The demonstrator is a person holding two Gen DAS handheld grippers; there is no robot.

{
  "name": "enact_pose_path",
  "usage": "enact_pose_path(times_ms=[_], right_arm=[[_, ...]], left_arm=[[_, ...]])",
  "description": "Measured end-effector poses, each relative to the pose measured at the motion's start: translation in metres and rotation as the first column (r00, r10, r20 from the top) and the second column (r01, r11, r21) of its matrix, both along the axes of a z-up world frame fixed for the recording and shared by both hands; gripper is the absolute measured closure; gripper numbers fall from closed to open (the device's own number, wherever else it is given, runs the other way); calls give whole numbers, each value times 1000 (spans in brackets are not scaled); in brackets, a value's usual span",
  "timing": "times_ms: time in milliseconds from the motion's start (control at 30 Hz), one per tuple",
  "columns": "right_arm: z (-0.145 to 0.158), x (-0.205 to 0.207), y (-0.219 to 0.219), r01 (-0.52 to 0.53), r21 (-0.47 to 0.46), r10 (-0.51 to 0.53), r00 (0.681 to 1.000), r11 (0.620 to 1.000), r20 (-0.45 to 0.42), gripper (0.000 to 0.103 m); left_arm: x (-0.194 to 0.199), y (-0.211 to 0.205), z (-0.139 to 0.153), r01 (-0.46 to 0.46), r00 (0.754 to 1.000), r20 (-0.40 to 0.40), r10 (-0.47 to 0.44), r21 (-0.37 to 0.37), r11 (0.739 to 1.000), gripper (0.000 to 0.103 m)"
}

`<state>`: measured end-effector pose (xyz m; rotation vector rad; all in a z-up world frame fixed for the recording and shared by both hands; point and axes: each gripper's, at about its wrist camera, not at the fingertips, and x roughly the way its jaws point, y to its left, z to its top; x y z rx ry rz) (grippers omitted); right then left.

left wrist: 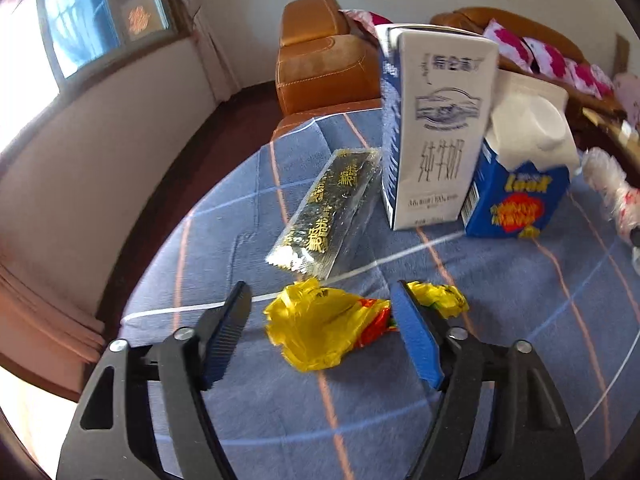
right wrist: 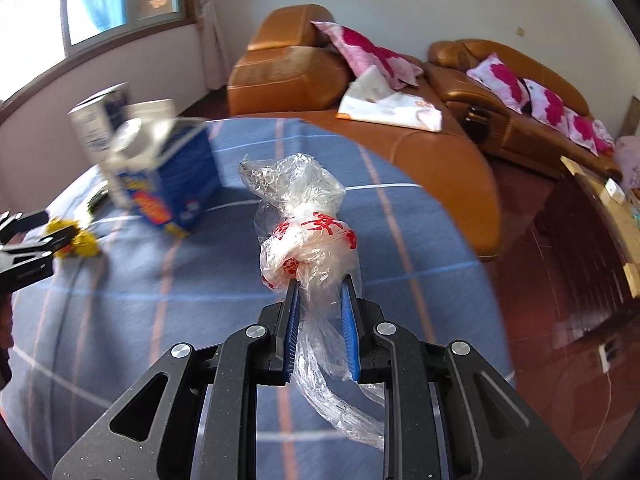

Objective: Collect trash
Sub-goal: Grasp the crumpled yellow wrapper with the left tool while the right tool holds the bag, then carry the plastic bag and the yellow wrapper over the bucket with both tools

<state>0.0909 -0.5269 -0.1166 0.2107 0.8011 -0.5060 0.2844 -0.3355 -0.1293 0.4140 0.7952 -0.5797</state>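
On blue cloth (left wrist: 480,320), left tongs (left wrist: 320,300) spread around yellow wrapper (left wrist: 316,324), right tongs (right wrist: 320,284) pinching clear bag (right wrist: 308,224)

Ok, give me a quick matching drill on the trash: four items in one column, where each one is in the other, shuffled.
Items:
1. clear plastic bag
2. yellow wrapper
3. tall white milk carton
4. dark gold-lettered packet

Places:
A. standing upright beside the blue carton
B. lying flat, left of the white carton
C. clamped in the right gripper
D. between the open left gripper fingers

Pairs: 1-C, 2-D, 3-A, 4-B
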Motion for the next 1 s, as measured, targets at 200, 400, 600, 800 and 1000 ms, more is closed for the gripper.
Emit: enact_pose_path(times_ms=[200,400,600,800,1000], right_arm=[[-14,9,-35,42,43,-42,999,998,-12,82],[-11,4,-27,27,45,-28,1000,999,11,82],[1,-13,-11,12,18,-13,999,1000,38,82],[14,-30,3,1,26,-3,998,1000,59,82],[24,-44,30,-28,14,27,997,1000,66,82]], left_arm=[[-2,-5,-5,0,1000,17,0,4,1000,54],[-22,-6,-2,35,998,44,-36,24,999,80],[-43,14,11,5,999,36,-6,17,1000,80],[-72,42,31,-21,999,49,21,6,1000,80],[-99,64,41,-61,996,66,59,35,998,80]])
